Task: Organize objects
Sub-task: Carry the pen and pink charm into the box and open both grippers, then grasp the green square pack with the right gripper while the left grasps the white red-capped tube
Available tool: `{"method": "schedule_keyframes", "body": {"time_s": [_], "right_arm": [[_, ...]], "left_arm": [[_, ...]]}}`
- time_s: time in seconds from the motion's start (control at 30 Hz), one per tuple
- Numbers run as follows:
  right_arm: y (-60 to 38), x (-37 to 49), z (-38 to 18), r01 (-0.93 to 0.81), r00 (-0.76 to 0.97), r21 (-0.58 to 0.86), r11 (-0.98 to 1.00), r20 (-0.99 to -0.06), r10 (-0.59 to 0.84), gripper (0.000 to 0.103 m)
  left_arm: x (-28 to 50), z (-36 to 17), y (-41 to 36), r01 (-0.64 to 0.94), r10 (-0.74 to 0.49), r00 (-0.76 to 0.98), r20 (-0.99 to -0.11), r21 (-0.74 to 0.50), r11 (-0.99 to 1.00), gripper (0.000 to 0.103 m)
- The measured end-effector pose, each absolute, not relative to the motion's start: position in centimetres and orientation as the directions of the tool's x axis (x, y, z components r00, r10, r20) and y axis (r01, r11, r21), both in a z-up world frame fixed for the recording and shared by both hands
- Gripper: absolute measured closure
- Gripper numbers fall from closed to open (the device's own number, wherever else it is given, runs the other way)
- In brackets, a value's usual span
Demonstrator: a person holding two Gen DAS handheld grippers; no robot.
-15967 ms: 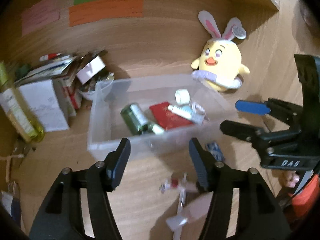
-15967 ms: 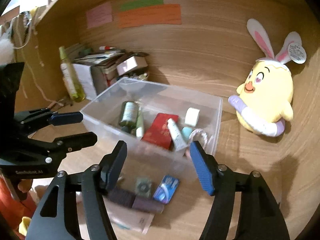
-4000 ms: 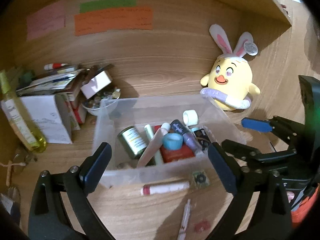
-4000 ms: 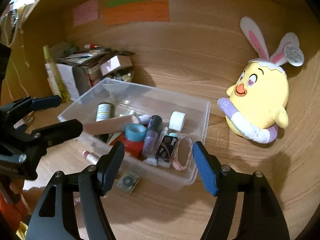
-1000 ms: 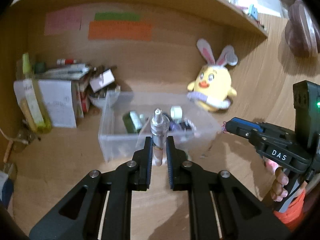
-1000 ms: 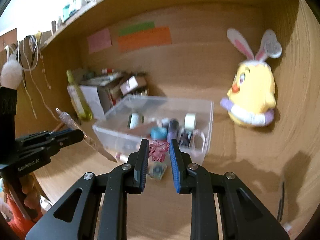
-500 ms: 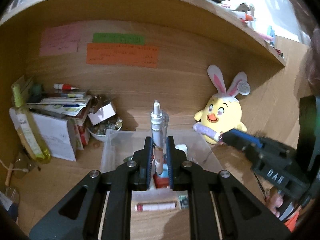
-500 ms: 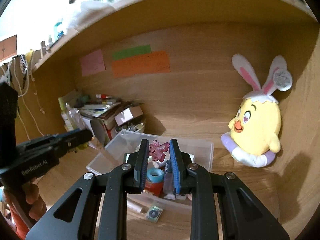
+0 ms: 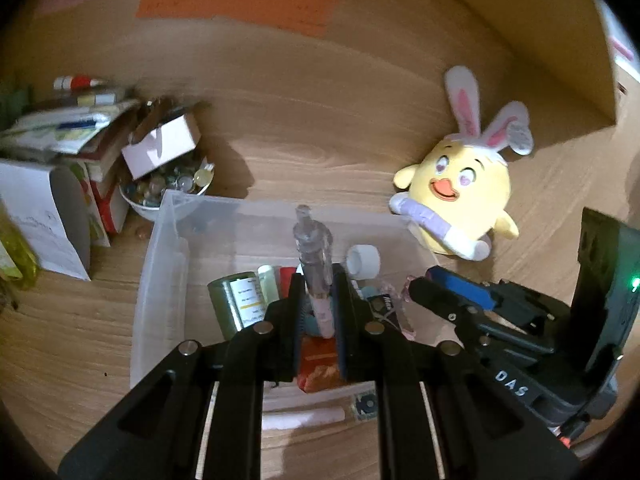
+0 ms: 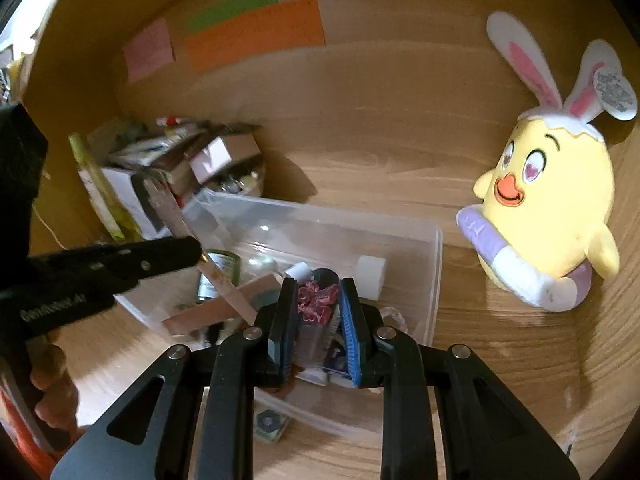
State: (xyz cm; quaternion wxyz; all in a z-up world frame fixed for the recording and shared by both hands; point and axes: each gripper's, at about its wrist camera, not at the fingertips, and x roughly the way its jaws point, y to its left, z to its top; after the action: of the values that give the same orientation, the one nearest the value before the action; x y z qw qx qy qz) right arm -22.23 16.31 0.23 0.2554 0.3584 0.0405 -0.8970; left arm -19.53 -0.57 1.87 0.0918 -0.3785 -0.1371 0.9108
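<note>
My left gripper (image 9: 318, 280) is shut on a clear pen (image 9: 314, 256) with a pink grip and holds it upright above the clear plastic bin (image 9: 164, 280). My right gripper (image 10: 318, 292) is shut on a small pink bear-shaped clip (image 10: 316, 300), also above the bin (image 10: 434, 280). The bin holds a green can (image 9: 236, 300), a white tape roll (image 9: 364, 261), a red packet (image 9: 320, 364) and several small items. In the right wrist view the left gripper (image 10: 196, 250) shows with the pen (image 10: 176, 220) slanting through it. The right gripper (image 9: 418, 286) also shows in the left wrist view.
A yellow bunny-eared plush (image 9: 460, 200) sits right of the bin. Boxes, papers and a bowl of marbles (image 9: 168, 184) crowd the left. A pink tube (image 9: 304, 418) and a small square packet (image 9: 364, 404) lie on the wooden desk in front of the bin. A wooden back wall carries coloured notes (image 10: 256, 32).
Both grippers have moved forward and down over the bin, each still holding its object. One second ago they were farther back from the bin.
</note>
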Motion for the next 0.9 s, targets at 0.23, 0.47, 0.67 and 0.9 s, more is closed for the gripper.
{"method": "schedule_keyframes", "body": {"time_s": [0.23, 0.47, 0.67, 0.9], "right_arm": [[15.3, -24.2, -2.3, 0.471, -0.577, 0.078, -0.879, -0.727, -0.373, 0.084], [15.0, -24.1, -3.1, 0.487, -0.564, 0.059, -0.871, -0.74, -0.366, 0.083], [15.3, -23.2, -1.9, 0.494, -0.571, 0.062, -0.867, -0.729, -0.378, 0.079], [15.9, -20.7, 0.2, 0.501, -0.622, 0.025, -0.865, -0.685, -0.38, 0.052]], "left_arm": [[-21.1, -0.7, -1.7, -0.008, 0.245, -0.656, -0.714, -0.318, -0.948, 0.091], [-21.3, -2.0, -2.3, 0.004, 0.239, -0.634, -0.735, -0.312, -0.95, 0.091], [-19.5, -0.5, -1.6, -0.015, 0.189, -0.68, -0.708, -0.245, -0.97, 0.074], [-16.5, 2.1, -1.0, -0.03, 0.153, -0.745, -0.65, -0.196, -0.98, 0.046]]}}
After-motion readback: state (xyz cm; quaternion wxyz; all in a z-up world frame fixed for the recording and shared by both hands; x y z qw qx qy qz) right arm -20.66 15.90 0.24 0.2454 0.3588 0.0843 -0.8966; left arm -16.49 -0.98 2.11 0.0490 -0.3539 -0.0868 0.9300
